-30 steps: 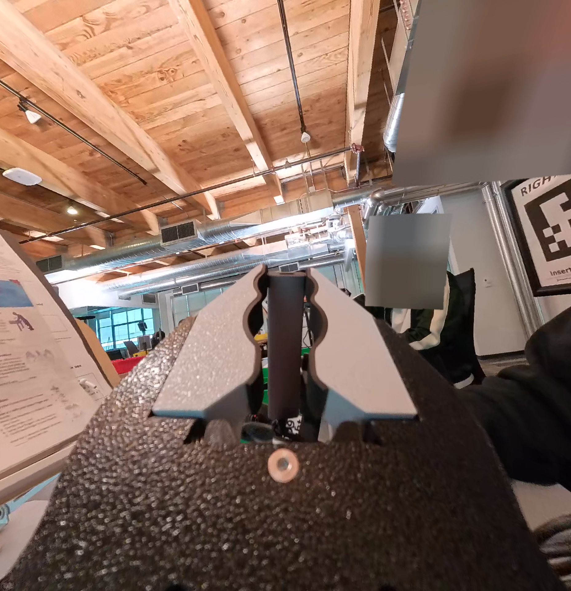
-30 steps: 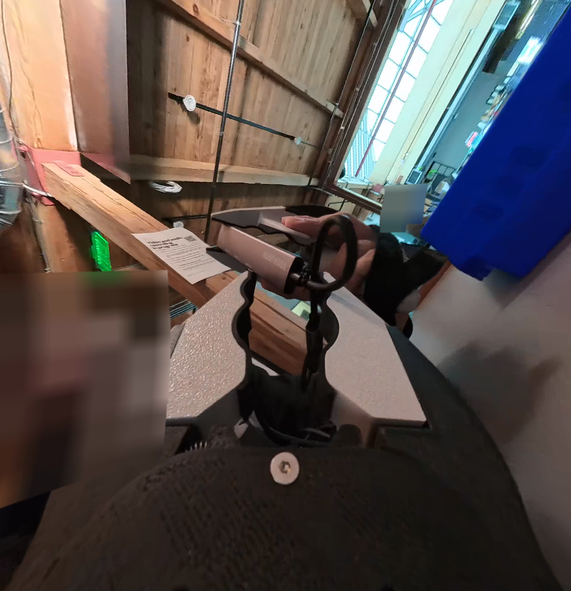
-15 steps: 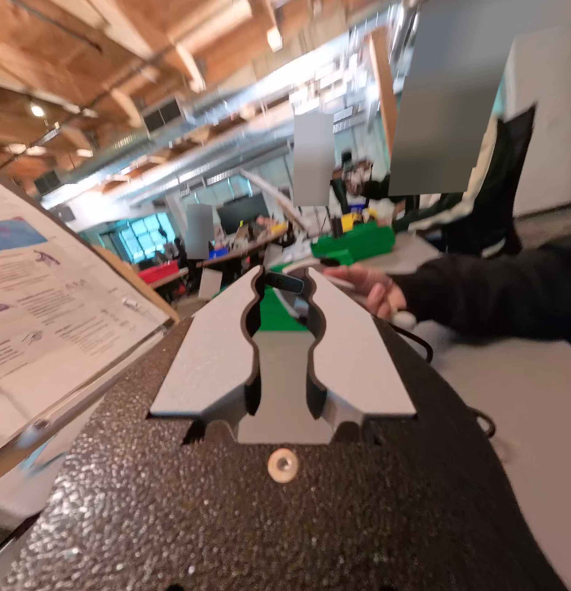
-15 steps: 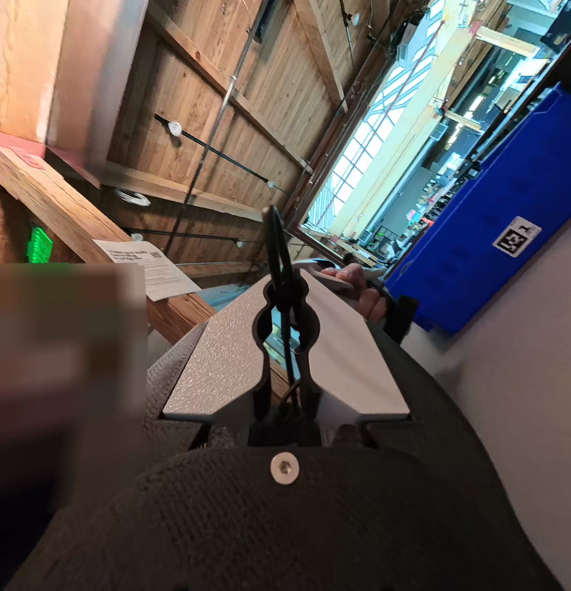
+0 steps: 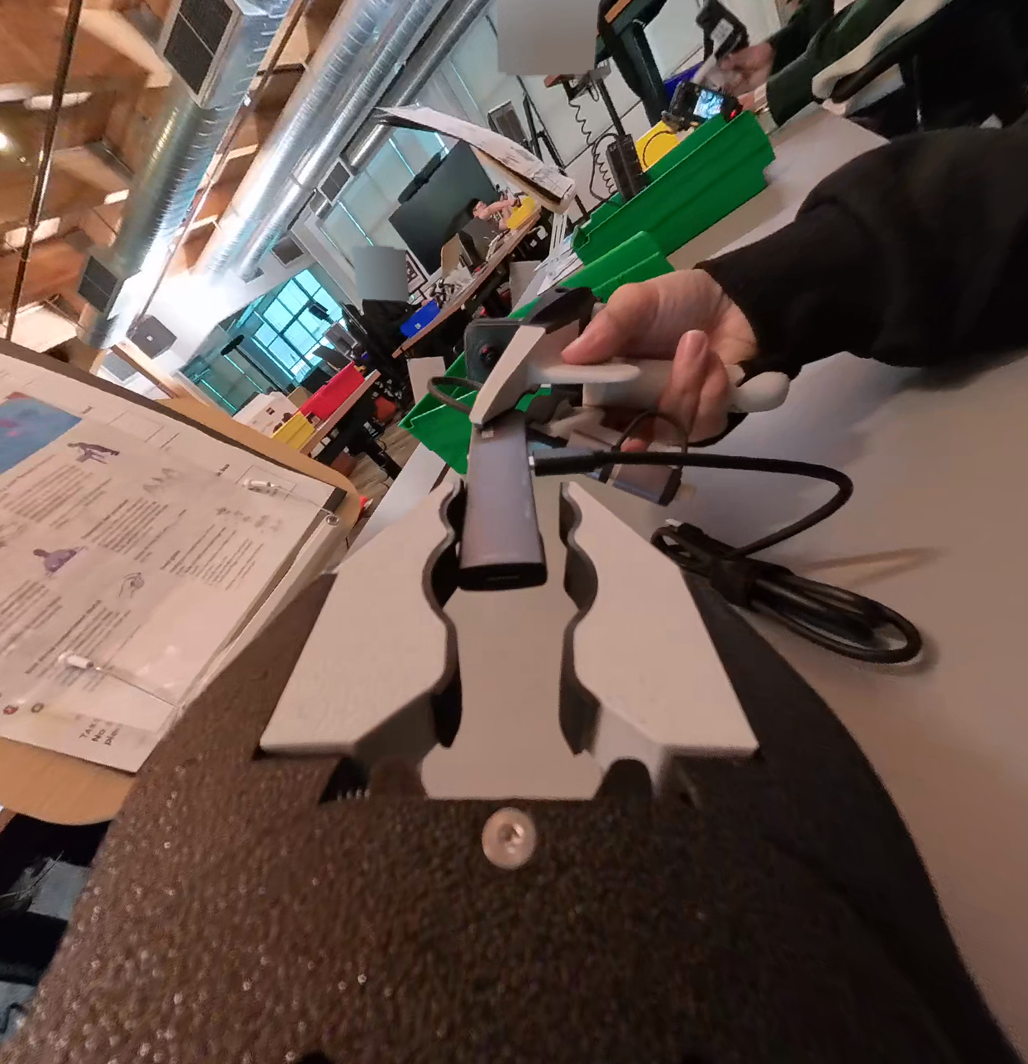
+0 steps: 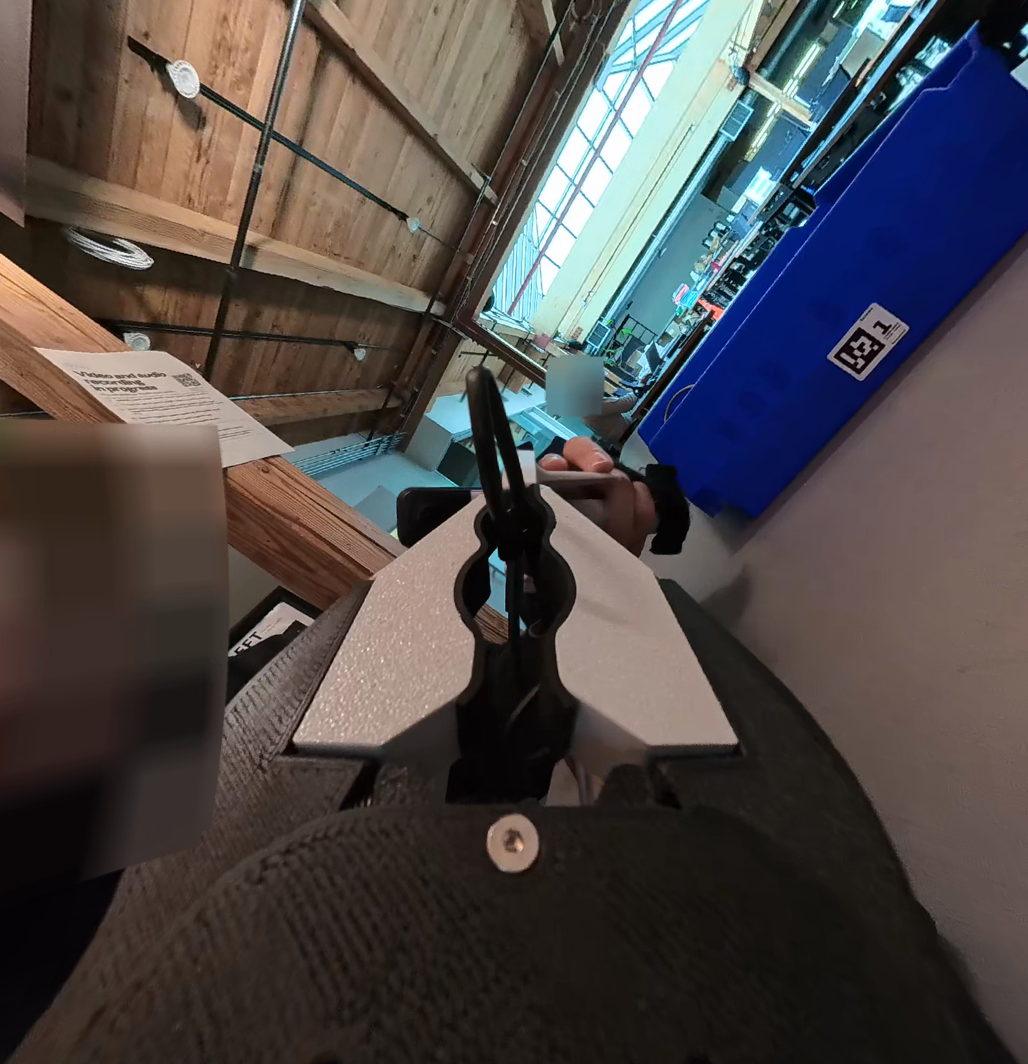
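Slim grey hub (image 5: 500, 518), hanging lengthwise above the surface (image 5: 932, 604), its near end between the tips of the left claw (image 5: 508, 495). That claw is parted around the hub with a narrow gap on the right; contact on the left cannot be judged. The far end of the hub sits under the right claw (image 6: 514, 515), whose tips are pinched together on a thin black cable loop (image 6: 488, 426). A hand (image 5: 667, 339) works the right claw's handle. Likely hazards: since the hub seems to hang only from the pinched cable, it may swing or twist clear of the left claw; an off-centre squeeze could push it sideways. A braided plug (image 5: 580, 460) beside the hub, with a grey adapter (image 5: 644, 481), could snag. Its cable runs to a black coil (image 5: 799, 604) lying on the surface. Periphery: printed sheet on a board (image 5: 125, 547) to the left, green bins (image 5: 672, 196) beyond, blue bin (image 6: 845, 288) to the right.
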Demonstrator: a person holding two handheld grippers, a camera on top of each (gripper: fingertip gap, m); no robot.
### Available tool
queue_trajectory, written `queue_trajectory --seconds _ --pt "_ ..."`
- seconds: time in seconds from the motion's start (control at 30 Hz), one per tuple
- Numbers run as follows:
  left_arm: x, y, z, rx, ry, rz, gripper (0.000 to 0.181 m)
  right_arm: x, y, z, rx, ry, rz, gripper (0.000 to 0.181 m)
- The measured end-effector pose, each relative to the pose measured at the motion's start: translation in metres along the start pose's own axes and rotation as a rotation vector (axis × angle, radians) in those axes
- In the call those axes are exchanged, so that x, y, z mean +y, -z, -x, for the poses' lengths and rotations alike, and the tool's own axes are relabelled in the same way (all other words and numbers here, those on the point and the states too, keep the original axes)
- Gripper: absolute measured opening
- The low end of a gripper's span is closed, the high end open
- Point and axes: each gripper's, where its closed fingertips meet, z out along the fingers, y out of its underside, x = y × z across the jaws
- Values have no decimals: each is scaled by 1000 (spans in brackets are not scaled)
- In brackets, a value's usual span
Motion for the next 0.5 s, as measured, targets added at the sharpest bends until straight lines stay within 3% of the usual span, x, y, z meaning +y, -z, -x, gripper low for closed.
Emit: queue_trajectory --seconds 0.1,0.5 --pt "0 0 3 -26 4 -2 22 0 0 -1 -6 -9 -1 9" --pt "1 -10 7 -83 101 4 22 -11 5 -2 -7 -29 -69 9"
